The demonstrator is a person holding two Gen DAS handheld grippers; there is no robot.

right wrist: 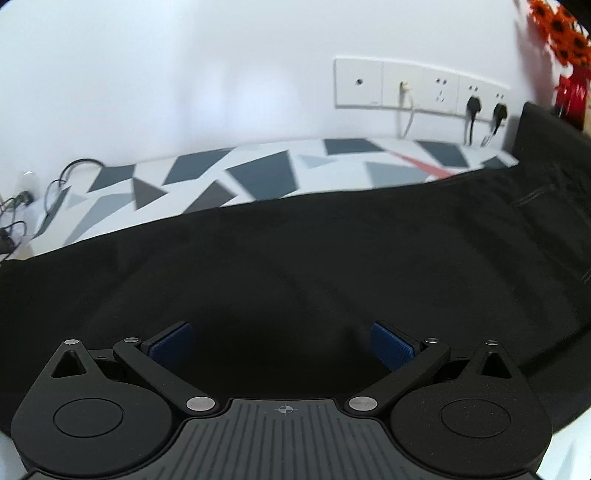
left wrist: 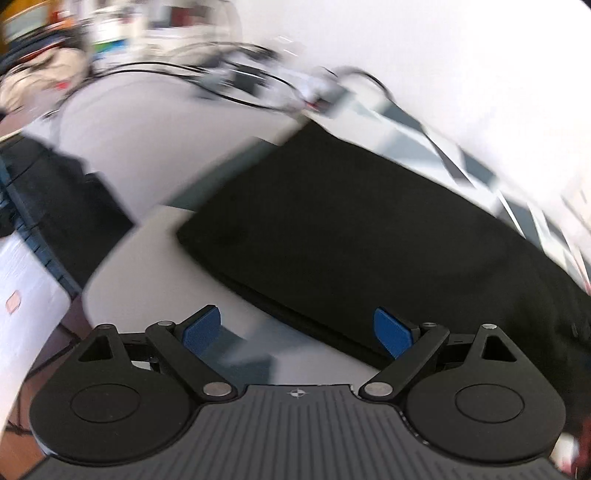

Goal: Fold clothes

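Note:
A black garment [left wrist: 351, 236] lies flat on the patterned table, folded into a long band with a straight near edge. In the left wrist view, which is blurred by motion, my left gripper [left wrist: 297, 330] hangs open above that near edge, blue pads [left wrist: 201, 328] wide apart with nothing between them. In the right wrist view the same black garment [right wrist: 295, 266] fills the lower half, a stitched seam or pocket showing at the right. My right gripper [right wrist: 282, 345] stands open just over the cloth, and nothing is caught between its blue pads [right wrist: 391, 347].
The tablecloth [right wrist: 258, 173] has grey, white and red triangles and runs to a white wall. A socket strip [right wrist: 421, 86] with plugs is on the wall. Cables [right wrist: 22, 206] lie at the far left. Orange flowers [right wrist: 557, 26] stand at the top right. A white box [left wrist: 22, 288] sits left.

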